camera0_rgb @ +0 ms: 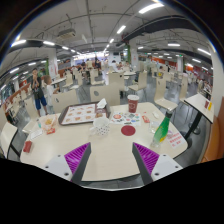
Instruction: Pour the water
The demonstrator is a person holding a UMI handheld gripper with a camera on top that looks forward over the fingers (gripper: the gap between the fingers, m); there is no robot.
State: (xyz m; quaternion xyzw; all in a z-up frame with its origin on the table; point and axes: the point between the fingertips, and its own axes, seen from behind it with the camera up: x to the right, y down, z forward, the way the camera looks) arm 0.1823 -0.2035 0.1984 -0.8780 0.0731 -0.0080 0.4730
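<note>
Two tongs fingers spread wide (holding nothing), level above table, green bottle ahead.

A flat square board with a dark frame lies far left on the pale round-edged table. Far beyond, a person stands among other tables under ceiling strip lights.

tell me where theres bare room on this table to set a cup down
Bare tabletop lies just ahead of the open gripper, short of the red disc. Beyond that it is crowded: the tray, white basket, red cup and green bottle.
</note>
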